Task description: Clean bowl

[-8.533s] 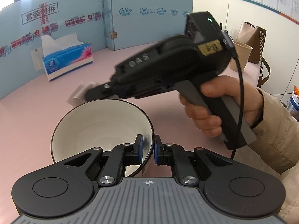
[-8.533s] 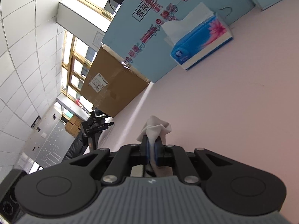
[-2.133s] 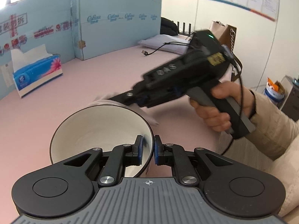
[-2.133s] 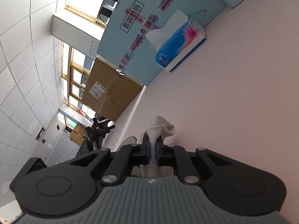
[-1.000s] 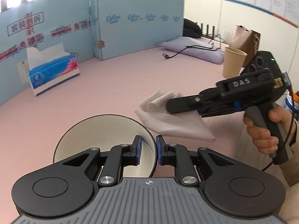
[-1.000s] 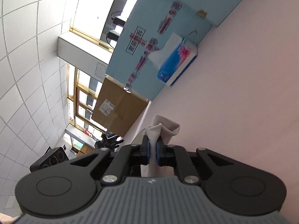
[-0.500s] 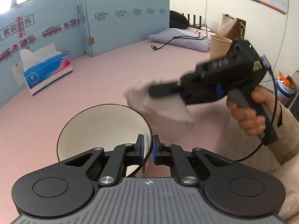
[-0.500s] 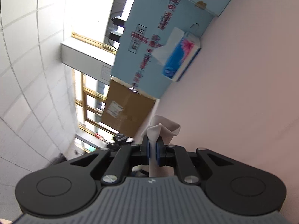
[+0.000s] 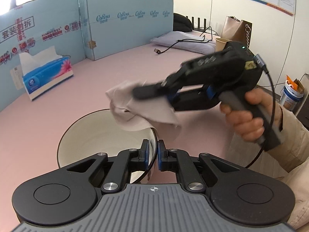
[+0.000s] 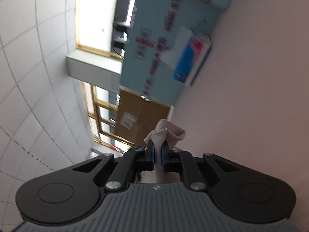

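Note:
A white bowl point(image 9: 100, 135) with a dark rim sits tilted on the pink table point(image 9: 119, 67). My left gripper point(image 9: 153, 154) is shut on the bowl's near rim, one pad inside and one outside. My right gripper point(image 9: 139, 92), held by a hand point(image 9: 249, 114), comes in from the right, shut on a pale grey cloth point(image 9: 139, 112). The cloth hangs over the bowl's far right rim. In the right wrist view the right gripper point(image 10: 158, 155) pinches the cloth point(image 10: 166, 134), which bunches up beyond the pads; the bowl is not seen there.
A blue tissue box point(image 9: 46, 75) stands at the back left before blue cardboard panels point(image 9: 123, 29). At the back right lie a folded cloth with a cable point(image 9: 185, 43), a paper cup point(image 9: 221, 43) and a brown bag point(image 9: 235, 29). A sleeve point(image 9: 293, 139) fills the right edge.
The right gripper has swung the cloth from right of the bowl in over its far right rim and rolled. The left jaws closed a little tighter on the bowl's rim.

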`<state>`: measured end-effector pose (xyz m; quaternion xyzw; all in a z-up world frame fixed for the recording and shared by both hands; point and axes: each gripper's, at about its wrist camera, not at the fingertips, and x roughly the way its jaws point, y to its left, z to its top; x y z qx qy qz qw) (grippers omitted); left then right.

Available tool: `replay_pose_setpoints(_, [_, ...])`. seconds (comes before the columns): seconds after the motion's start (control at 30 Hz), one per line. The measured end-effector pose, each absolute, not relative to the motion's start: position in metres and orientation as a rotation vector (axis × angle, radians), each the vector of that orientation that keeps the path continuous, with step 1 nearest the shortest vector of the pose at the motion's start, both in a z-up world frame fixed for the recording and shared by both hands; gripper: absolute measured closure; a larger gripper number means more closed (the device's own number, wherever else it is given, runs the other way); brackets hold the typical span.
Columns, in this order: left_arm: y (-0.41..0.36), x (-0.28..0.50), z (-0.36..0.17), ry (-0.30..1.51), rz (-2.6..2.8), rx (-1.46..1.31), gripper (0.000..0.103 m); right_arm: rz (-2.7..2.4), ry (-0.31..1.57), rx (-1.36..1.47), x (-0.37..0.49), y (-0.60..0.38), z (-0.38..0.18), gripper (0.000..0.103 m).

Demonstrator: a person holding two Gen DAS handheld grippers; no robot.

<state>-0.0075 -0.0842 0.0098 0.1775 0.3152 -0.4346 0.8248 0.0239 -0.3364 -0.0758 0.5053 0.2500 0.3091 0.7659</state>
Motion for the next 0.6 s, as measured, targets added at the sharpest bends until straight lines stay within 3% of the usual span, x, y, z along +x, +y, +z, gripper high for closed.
replay_pose_setpoints(0.6, [-0.084, -0.001, 0.006, 0.670, -0.938, 0.392, 0.089, 0.655, 0.633, 0.844, 0.061, -0.311, -0.059, 0.092])
